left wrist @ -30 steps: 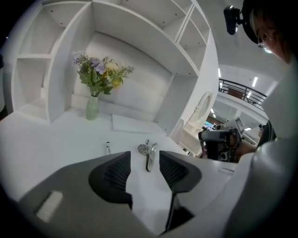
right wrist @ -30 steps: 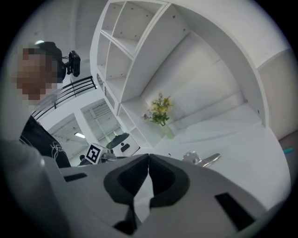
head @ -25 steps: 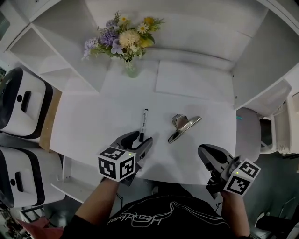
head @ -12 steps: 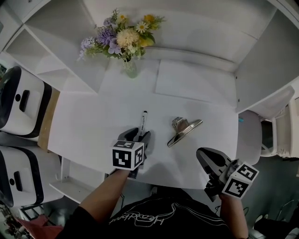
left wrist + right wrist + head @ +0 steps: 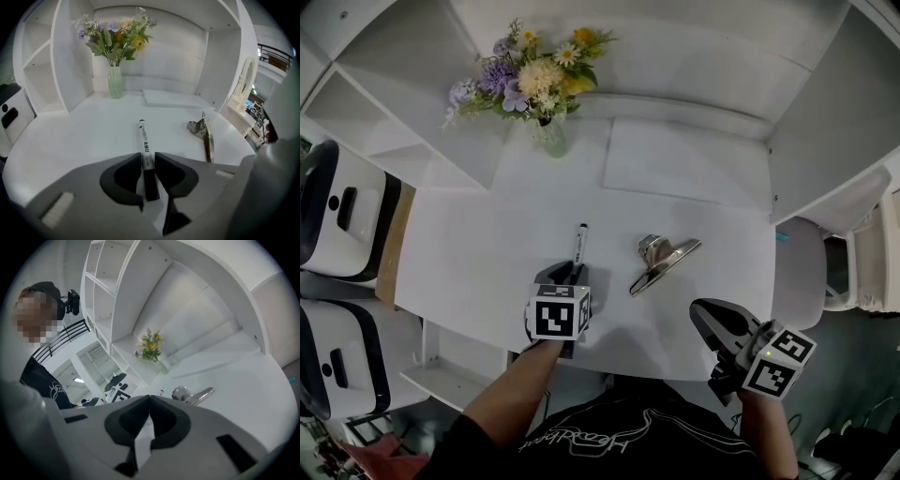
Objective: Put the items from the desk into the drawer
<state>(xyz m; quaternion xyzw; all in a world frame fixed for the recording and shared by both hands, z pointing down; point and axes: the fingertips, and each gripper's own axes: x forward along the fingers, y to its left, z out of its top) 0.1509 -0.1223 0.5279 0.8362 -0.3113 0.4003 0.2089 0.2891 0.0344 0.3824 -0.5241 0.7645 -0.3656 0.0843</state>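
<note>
The marker (image 5: 146,149) lies flat on the white tabletop (image 5: 478,253), near its front edge and left of centre. Its long axis runs near to far, leaning slightly right at the far end. The long black section is at the near end, the white printed barrel is in the middle, and a small dark tip points toward the flowers (image 5: 530,80) at the back.

It looks light, stiff and smooth. It should lift easily, but it could roll or swing in a pinch taken far from its middle. The best hold is across the barrel near the join of black and white, with the pads square to its length.

The left tool (image 5: 147,159) tilts down over the marker. Its jaws have just been closing with the barrel between them, and the pads now appear to press on both sides.

A metal clip (image 5: 661,262) lies to the right, well apart from the marker.

The right tool (image 5: 705,317) hangs off the near right corner, jaws together and empty.
</note>
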